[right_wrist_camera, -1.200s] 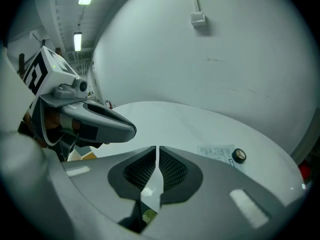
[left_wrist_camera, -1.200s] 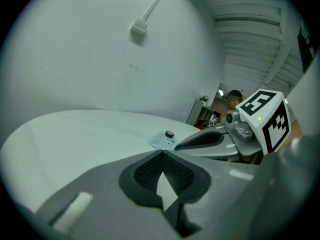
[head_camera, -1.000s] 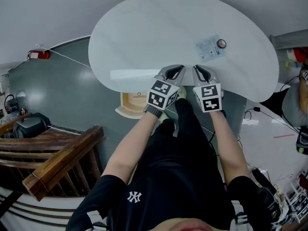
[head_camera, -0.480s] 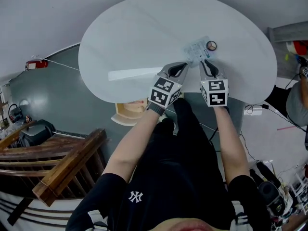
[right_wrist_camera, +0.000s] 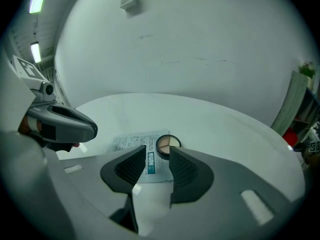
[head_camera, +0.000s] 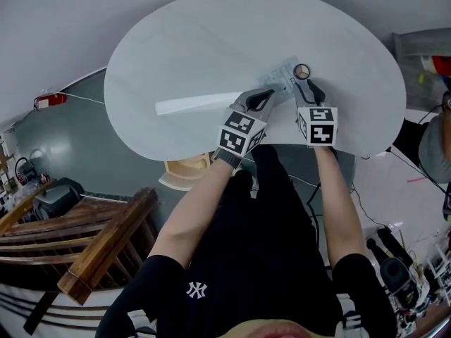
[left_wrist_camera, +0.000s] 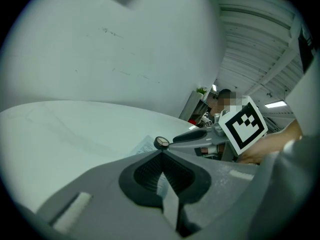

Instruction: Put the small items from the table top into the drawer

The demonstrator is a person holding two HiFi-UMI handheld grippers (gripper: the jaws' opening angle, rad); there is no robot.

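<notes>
The right gripper [right_wrist_camera: 158, 154], whose jaws had just been opening, stood spread with nothing pinched. Its tips were just short of the compact [right_wrist_camera: 165, 145], which lay at the edge of the packet [right_wrist_camera: 131, 144] on the table [head_camera: 211, 48]. The left gripper [left_wrist_camera: 161, 156] was pressed together, empty. Closing here might catch the flat packet along with the compact, or skid the compact away across the smooth top. There were one compact, one packet and one drawer [head_camera: 184, 169], open below the table's near edge.

On the table [head_camera: 204, 48], the round compact [head_camera: 301, 70] lies at the packet's [head_camera: 282, 72] right edge, the right gripper [head_camera: 304, 85] sits just before them with the left gripper [head_camera: 270, 94] beside it on the left, and the drawer [head_camera: 184, 173] is below the table's near edge.
</notes>
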